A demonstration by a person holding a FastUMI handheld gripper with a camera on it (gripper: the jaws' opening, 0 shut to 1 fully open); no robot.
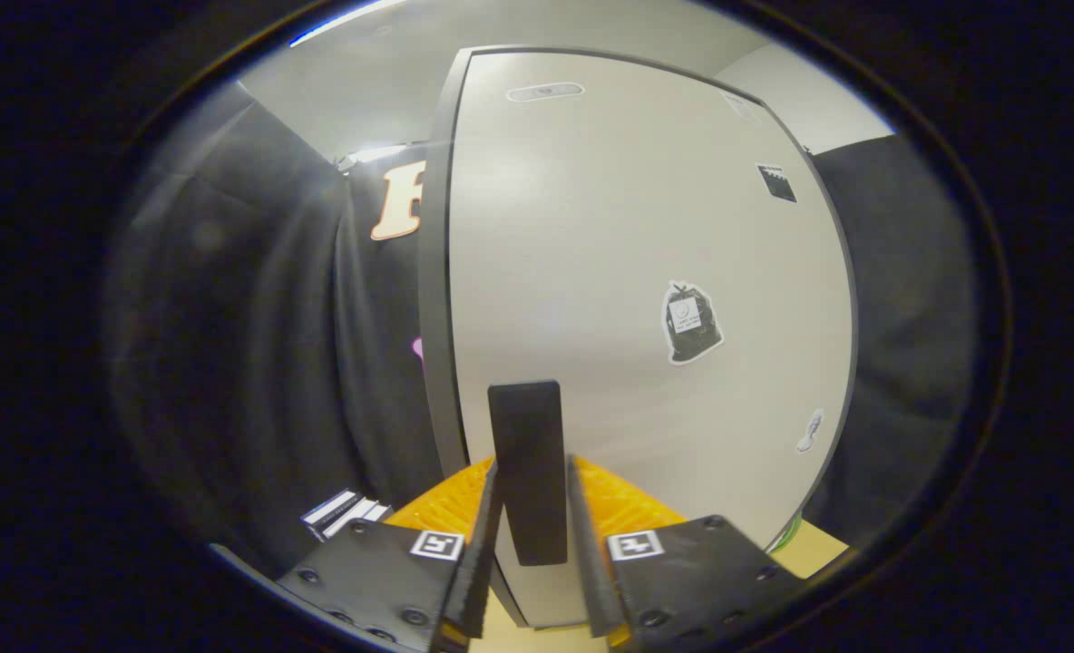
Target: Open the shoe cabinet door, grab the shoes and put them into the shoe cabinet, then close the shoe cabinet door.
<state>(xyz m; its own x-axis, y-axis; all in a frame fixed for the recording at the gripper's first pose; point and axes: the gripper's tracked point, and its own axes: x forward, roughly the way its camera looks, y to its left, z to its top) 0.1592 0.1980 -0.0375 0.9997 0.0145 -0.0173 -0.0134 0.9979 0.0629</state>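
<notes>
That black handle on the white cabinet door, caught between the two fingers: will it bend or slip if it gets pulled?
The black handle looks like a stiff, flat bar, so it probably won't bend. Its smooth face might slip, though the fingers sit close on both sides. The cabinet door looks like a broad rigid panel, likely to swing as one piece rather than flex.

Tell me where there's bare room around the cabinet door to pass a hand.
The gripper has both fingers at the door's black handle, so that spot is crowded. The door panel above the handle is bare. Stickers take up its right side.
</notes>
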